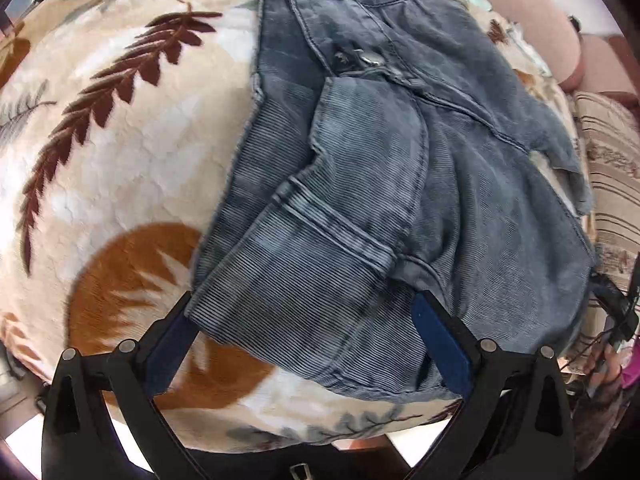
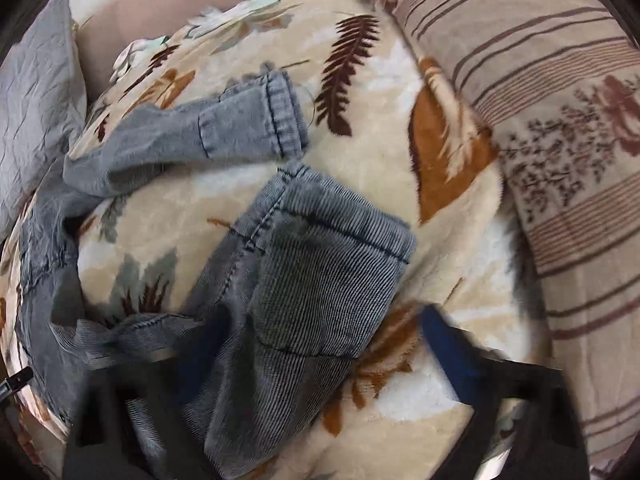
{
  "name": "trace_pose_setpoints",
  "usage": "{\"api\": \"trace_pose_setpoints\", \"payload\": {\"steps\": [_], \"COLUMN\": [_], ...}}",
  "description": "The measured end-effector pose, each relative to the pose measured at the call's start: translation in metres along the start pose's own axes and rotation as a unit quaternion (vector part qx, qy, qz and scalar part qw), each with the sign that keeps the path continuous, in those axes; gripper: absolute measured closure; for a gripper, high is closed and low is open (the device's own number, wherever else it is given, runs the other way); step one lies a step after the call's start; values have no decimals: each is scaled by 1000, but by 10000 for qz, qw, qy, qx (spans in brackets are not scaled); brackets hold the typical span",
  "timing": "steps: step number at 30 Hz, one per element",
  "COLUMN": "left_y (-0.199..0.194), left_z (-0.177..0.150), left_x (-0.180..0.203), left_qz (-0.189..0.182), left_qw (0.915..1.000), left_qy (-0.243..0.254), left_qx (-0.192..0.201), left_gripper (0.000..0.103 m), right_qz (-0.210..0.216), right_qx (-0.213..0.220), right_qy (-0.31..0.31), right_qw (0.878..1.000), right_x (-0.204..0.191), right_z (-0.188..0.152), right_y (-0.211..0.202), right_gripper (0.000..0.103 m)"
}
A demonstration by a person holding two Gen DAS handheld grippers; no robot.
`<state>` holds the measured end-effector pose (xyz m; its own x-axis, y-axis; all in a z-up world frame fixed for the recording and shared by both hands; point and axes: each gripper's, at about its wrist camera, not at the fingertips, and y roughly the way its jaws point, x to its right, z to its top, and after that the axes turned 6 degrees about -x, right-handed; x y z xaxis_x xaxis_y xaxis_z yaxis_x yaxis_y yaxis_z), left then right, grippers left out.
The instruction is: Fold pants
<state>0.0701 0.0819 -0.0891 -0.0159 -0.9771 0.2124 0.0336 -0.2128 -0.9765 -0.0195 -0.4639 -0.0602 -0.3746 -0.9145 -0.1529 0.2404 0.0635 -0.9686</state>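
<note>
Grey-blue corduroy pants (image 1: 360, 160) lie crumpled on a cream leaf-print blanket (image 1: 120, 160), with the waistband button (image 1: 370, 58) toward the top of the left wrist view. My left gripper (image 1: 308, 340) points down over a folded edge of the cloth, its fingers spread wide on either side. In the right wrist view a pant leg (image 2: 320, 272) runs between the blurred fingers of my right gripper (image 2: 320, 344), which also stand wide apart. The other leg's cuff (image 2: 280, 116) lies further off on the blanket (image 2: 380, 152).
A striped, flowered pillow (image 2: 560, 120) borders the blanket on the right, and it also shows at the edge of the left wrist view (image 1: 612, 184). A grey pillow (image 2: 36, 100) lies at the far left. A hand (image 1: 608, 364) shows at the lower right.
</note>
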Motion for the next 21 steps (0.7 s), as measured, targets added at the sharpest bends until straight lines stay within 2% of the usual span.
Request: {"api": "trace_pose_setpoints", "payload": {"steps": [1,2,3,5,7,8,10,11,13,15,16,17,18,19,20,21], "left_y": [-7,-13,-20,-27,-23,-15,-4,-8,-20,-40,-49,-56,-62,-64,-63,-57], "left_z": [-6,-12,-17,-29,-40,-45,-54,-58,-63,-65,-62,-57,-50,-42,-34,-24], "left_x": [2,1,1,0,-1,-2,-9,-10,-10,-12,-11,-11,-11,-11,-10,-10], "left_qz": [-147,-366,-551,-487,-247,-123,-87,-118,-153,-89,-24,36,51,44,26,-28], "left_qw": [9997,9990,9981,9980,9989,9995,9997,9995,9990,9970,9960,9950,9941,9935,9936,9948], "left_qy": [60,76,66,133,211,220,219,258,374,573,627,616,546,494,420,321], "left_qx": [177,226,257,388,352,190,45,130,184,516,637,788,939,1024,1051,965], "left_gripper": [21,45,52,57,66,67,67,68,68,66,56,39,30,20,20,20], "right_qz": [139,388,545,597,560,515,474,499,603,565,333,137,2,33,57,30], "right_qx": [98,368,593,863,746,456,46,-103,0,482,882,1144,1457,1567,1619,1598], "right_qy": [19,93,144,217,387,531,663,754,907,812,650,537,354,237,168,136], "right_qw": [9999,9985,9966,9942,9949,9962,9967,9959,9941,9939,9934,9919,9887,9874,9866,9871], "right_x": [6,18,26,43,65,79,96,104,114,112,105,99,91,85,80,80], "right_z": [-3,-10,-18,-38,-64,-82,-101,-112,-119,-115,-107,-100,-87,-75,-59,-46], "right_y": [-6,-21,-35,-55,-54,-42,-23,-20,-32,-61,-80,-91,-100,-101,-97,-90], "right_gripper": [90,90,90,91,91,90,84,73,66,57,56,50,32,22,16,17]}}
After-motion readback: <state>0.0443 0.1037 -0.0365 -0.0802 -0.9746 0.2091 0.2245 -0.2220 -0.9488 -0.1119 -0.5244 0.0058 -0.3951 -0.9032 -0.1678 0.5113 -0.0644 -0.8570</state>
